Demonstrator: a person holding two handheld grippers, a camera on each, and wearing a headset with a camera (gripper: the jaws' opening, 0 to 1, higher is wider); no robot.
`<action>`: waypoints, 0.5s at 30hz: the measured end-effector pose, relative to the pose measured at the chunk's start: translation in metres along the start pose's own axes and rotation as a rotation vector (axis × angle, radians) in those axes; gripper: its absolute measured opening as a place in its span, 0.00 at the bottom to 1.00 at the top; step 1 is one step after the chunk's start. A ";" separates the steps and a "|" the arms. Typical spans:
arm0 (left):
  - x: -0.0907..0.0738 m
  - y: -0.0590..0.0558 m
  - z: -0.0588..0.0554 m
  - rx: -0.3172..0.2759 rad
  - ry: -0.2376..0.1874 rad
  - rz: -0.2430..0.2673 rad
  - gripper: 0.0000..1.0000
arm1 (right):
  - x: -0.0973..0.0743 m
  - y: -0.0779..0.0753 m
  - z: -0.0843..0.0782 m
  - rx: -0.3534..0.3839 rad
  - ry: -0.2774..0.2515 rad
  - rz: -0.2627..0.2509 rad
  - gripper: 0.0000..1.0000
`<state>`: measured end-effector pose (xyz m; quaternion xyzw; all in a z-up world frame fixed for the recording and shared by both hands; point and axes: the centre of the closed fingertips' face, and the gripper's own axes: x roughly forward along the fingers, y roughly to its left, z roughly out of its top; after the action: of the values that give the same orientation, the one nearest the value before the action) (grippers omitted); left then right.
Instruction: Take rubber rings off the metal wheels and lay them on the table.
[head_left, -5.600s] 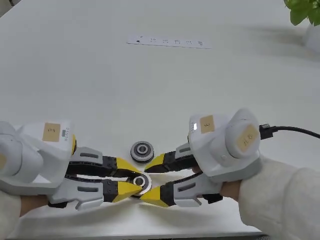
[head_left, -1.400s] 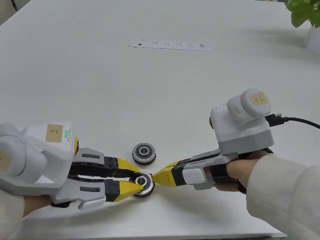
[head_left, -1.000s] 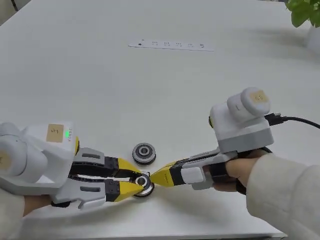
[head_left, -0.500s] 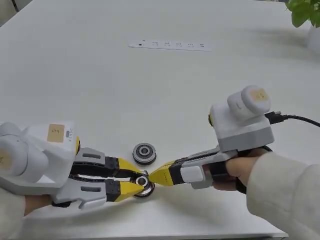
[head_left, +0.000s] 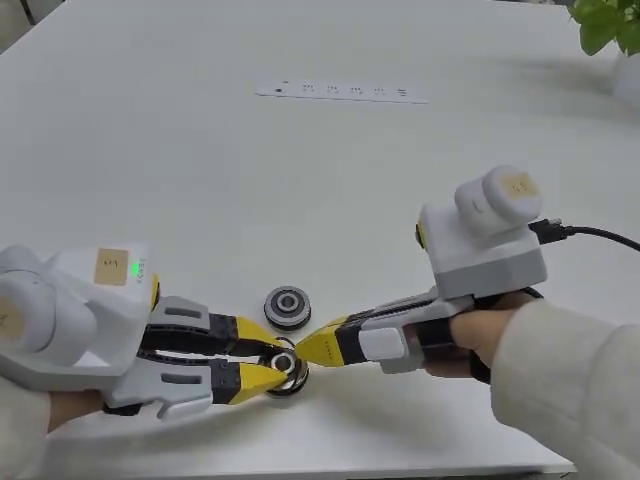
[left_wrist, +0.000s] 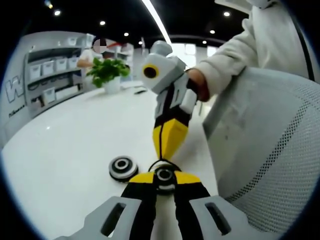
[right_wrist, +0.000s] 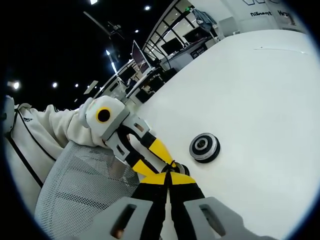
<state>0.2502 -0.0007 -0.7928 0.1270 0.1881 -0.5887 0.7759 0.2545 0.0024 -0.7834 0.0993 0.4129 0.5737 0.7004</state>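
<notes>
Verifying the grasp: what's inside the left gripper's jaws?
A small metal wheel, clamped between the left gripper's yellow tips. The right gripper's shut tips meet its far rim and cover it there; the wheel's underside and any pinched rubber ring are hidden.

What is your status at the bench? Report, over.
Left gripper clamps metal wheel. Right gripper pinches its rubber ring, not yet off. Second wheel beside, untouched.

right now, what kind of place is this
Likely an open-plan office or lab: a mesh office chair at the white table, wall shelves of storage bins, and desks with monitors in the background.
</notes>
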 end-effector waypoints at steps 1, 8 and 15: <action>0.000 0.000 0.000 -0.003 -0.001 0.001 0.13 | 0.000 0.000 0.000 0.004 -0.001 -0.001 0.00; 0.001 0.000 0.001 -0.005 0.016 0.008 0.14 | 0.000 -0.007 -0.006 0.030 0.022 -0.028 0.00; 0.001 -0.005 0.001 -0.011 0.044 -0.018 0.20 | 0.000 -0.006 -0.006 0.038 0.022 -0.023 0.00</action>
<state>0.2457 -0.0030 -0.7922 0.1339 0.2097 -0.5915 0.7670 0.2551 -0.0019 -0.7910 0.1015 0.4324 0.5586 0.7005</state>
